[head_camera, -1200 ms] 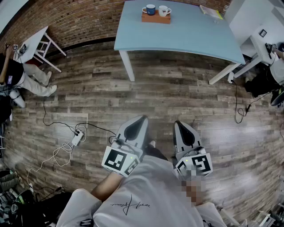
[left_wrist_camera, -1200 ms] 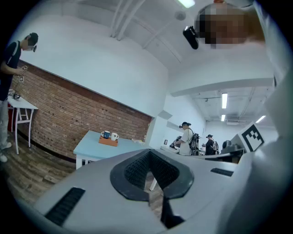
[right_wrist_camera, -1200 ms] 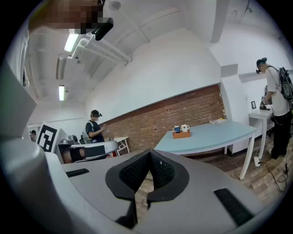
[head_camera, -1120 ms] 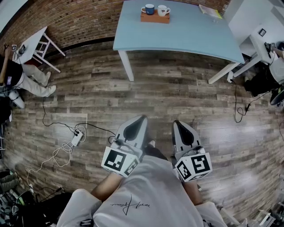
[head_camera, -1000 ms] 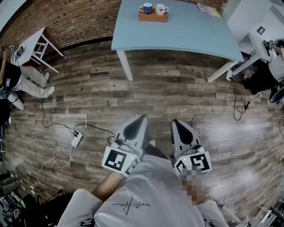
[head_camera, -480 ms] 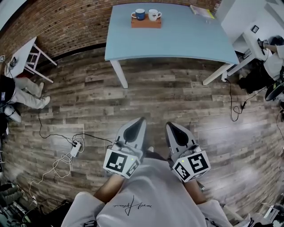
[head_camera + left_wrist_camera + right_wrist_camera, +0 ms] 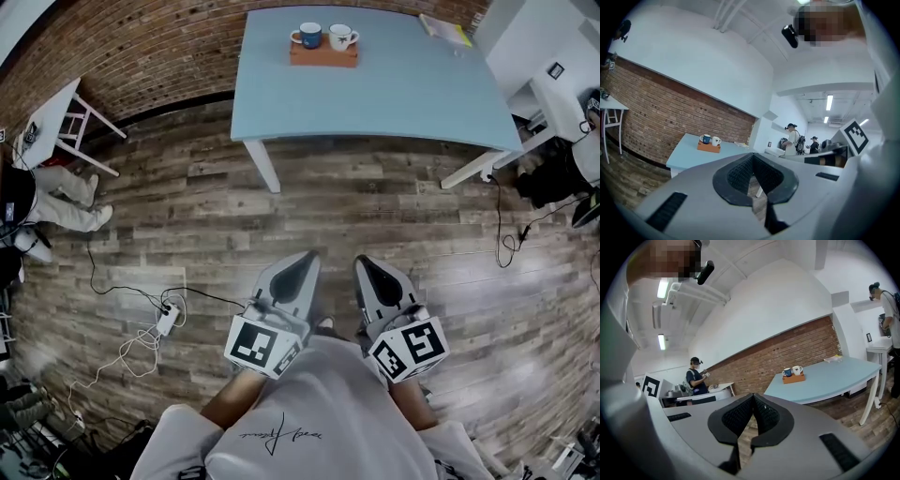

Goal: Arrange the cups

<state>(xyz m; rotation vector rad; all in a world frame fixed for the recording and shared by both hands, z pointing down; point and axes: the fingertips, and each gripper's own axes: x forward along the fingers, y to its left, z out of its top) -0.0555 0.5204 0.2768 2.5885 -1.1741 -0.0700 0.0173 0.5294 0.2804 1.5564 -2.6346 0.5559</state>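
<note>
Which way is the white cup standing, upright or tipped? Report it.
Upright: the white cup stands rim up, handle out sideways, on the brown tray beside the blue cup.

Showing the print on the white ceramic mug (image 7: 342, 37) too small for reading. Cutting off the seated person in pale trousers (image 7: 56, 204) at the head view's left edge.

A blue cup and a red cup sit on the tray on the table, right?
Not quite. The head view shows a blue cup and a white cup, not a red one, on the tray on the table.
</note>
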